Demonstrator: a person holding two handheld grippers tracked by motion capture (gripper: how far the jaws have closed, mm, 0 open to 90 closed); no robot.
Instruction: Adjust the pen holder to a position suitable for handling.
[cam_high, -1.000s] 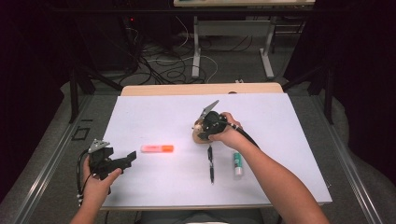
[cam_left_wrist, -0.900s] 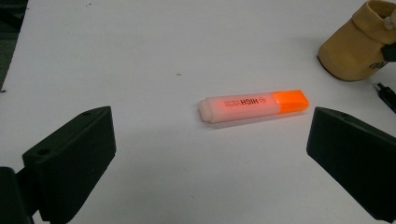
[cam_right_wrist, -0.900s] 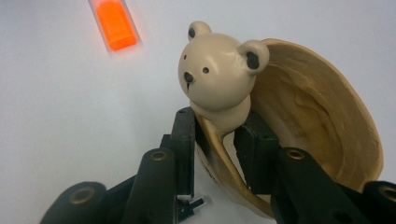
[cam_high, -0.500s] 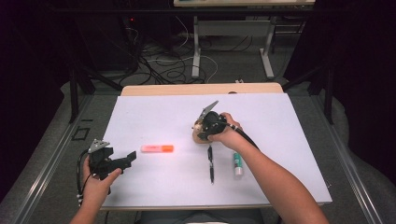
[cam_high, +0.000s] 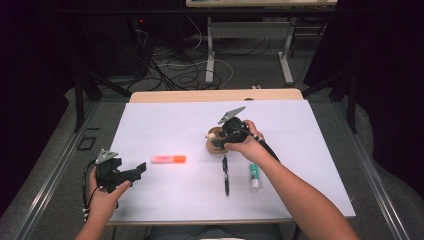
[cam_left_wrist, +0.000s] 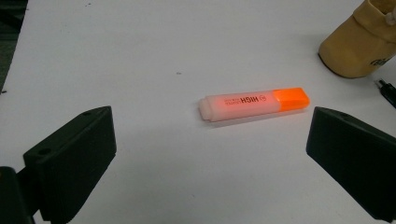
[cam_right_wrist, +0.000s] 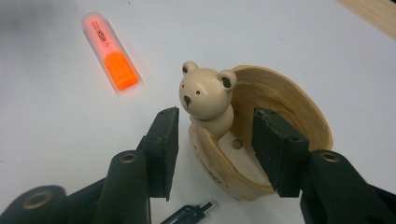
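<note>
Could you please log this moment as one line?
right gripper: jaws just opening around bear cup | left gripper: open, facing highlighter

The left tongs (cam_left_wrist: 210, 158) are standing wide open, their two black jaws rising from the lower corners with bare white bench (cam_left_wrist: 140, 56) between them. Just beyond the gap an orange highlighter (cam_left_wrist: 254, 103) is lying flat on the bench, its bright orange cap pointing right and its pale body pointing left, touching neither jaw. At the upper right edge a tan holder (cam_left_wrist: 357, 44) is sitting, and the tip of a black pen (cam_left_wrist: 387, 91) is showing just below it.
</note>
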